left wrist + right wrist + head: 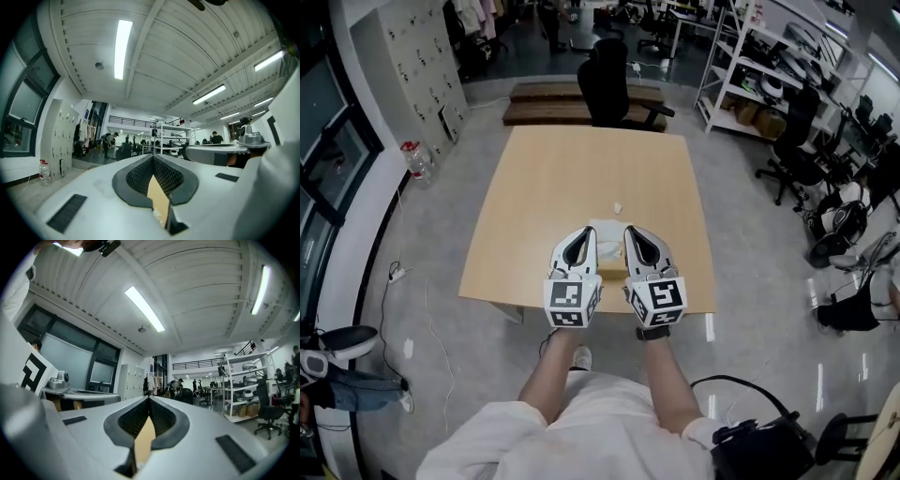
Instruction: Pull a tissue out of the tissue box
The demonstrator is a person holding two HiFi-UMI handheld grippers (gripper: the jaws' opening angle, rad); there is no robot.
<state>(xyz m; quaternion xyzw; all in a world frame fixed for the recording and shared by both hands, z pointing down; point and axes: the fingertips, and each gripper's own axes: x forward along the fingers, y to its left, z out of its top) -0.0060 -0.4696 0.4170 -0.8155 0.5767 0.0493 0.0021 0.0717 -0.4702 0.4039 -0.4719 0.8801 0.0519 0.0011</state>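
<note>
Clearly both pairs of jaws are pressed together with nothing pinched. The left gripper (152,157) and right gripper (149,399) are held level, side by side. What seems to be the tissue box (609,246) is seen between and just under the jaws on the surface (581,169), likely ready for reaching; no tissue is pulled yet.

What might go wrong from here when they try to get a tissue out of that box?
1. Both pairs of jaws are shut. The left gripper and right gripper must open first, or they will only poke the tissue box.
2. The box sits unheld near the front edge of the table, so a pull might drag or lift it.
</note>
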